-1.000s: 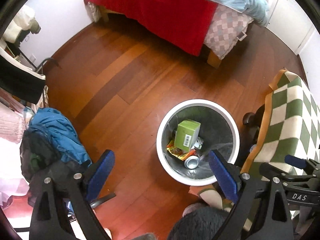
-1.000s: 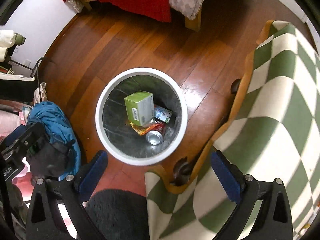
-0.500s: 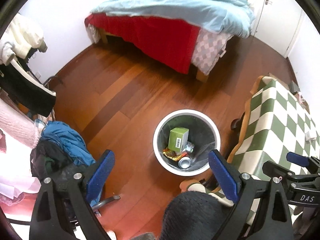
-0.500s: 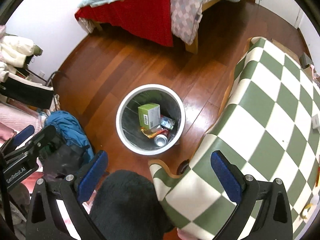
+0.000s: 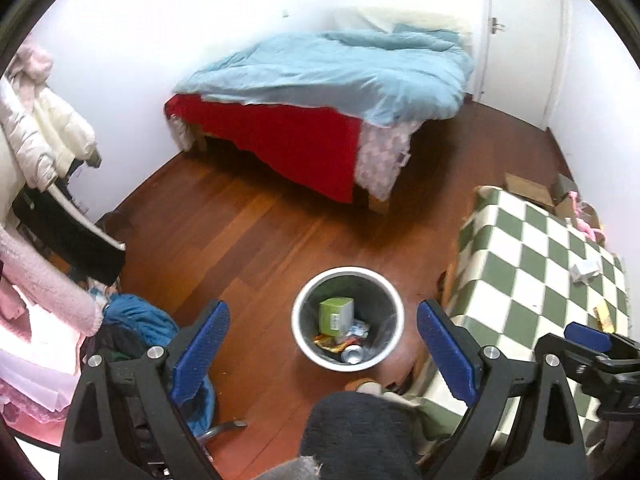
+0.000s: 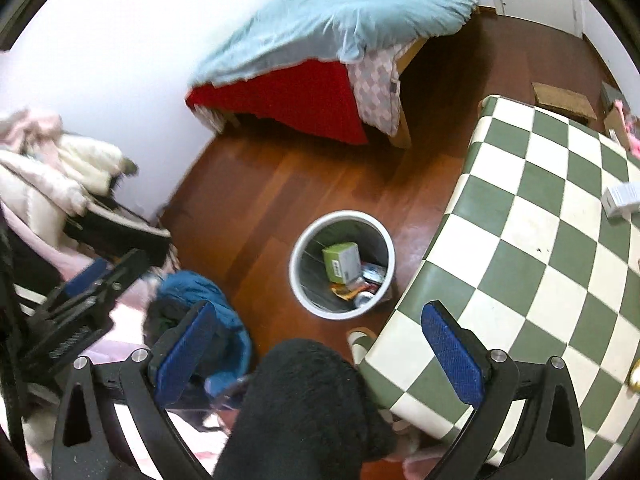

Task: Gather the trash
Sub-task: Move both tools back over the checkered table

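A white round bin [image 5: 301,330] stands on the wood floor and holds a green box [image 5: 336,313], a drinks can [image 5: 352,355] and wrappers. It also shows in the right wrist view [image 6: 298,276]. My left gripper [image 5: 322,350] is open and empty, high above the bin. My right gripper [image 6: 318,344] is open and empty, high above the floor at the table's edge. A small white piece of trash [image 5: 585,270] lies on the checked table [image 5: 532,264], also seen in the right wrist view [image 6: 620,199].
A bed [image 5: 320,80] with a blue duvet stands at the back. Clothes hang on a rack [image 5: 40,152] at left. A blue jacket [image 5: 138,322] lies on a chair. The person's dark-clad leg [image 6: 304,408] is below. Cardboard boxes [image 5: 528,194] sit beyond the table.
Both grippers have risen well away from the bin, so it looks smaller and the bed and table top have come into view. Both stay open.
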Available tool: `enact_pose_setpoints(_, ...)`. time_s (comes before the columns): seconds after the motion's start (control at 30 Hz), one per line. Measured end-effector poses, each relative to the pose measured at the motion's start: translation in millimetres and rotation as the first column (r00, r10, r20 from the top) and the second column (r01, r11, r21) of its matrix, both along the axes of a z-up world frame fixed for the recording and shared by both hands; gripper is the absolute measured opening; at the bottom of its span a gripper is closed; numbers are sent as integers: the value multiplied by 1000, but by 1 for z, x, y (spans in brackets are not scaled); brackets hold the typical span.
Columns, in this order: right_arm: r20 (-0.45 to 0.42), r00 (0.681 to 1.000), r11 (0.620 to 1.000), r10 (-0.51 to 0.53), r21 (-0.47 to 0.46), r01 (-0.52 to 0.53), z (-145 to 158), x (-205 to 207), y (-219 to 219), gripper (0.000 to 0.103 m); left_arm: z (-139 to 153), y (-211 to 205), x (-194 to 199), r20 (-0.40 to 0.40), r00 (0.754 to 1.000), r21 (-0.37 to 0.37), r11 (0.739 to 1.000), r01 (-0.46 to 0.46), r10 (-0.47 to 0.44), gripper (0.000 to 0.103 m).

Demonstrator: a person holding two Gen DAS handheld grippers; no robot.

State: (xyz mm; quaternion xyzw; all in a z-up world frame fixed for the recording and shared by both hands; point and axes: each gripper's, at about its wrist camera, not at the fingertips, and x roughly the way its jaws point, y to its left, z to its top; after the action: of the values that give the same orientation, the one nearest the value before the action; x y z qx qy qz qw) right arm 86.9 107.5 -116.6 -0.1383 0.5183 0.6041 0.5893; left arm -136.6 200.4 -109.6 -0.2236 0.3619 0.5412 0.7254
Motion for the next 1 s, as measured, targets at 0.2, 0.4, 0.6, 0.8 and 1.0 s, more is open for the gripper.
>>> enact_pose_setpoints(0.2, -45, 990, 991, -136, 6, 137, 4, 52, -59, 103, -15, -24, 53, 4, 996, -10, 996, 86, -86, 96)
enact_pose_setpoints(0.4, 13, 927, 921, -374, -116, 373, -33, 141, -136, 103, -75, -54, 143, -9, 974, -137, 965, 223, -226, 101)
enact_pose_setpoints(0.6, 56, 776, 750, -628, -222, 623, -91, 247, -225, 103, -147, -94, 240, -45, 917, -294, 882, 367, -397, 103)
enact_pose_setpoints(0.8, 29, 718, 689, -695, -257, 677, -136, 320, -259, 78, -188, -120, 311, -62, 871, -382, 818, 430, -487, 103)
enact_pose_setpoints(1.0, 41, 743, 711, -668, -263, 653, -166, 349, -248, 72, -206, -136, 343, -102, 835, -399, 791, 464, -541, 103)
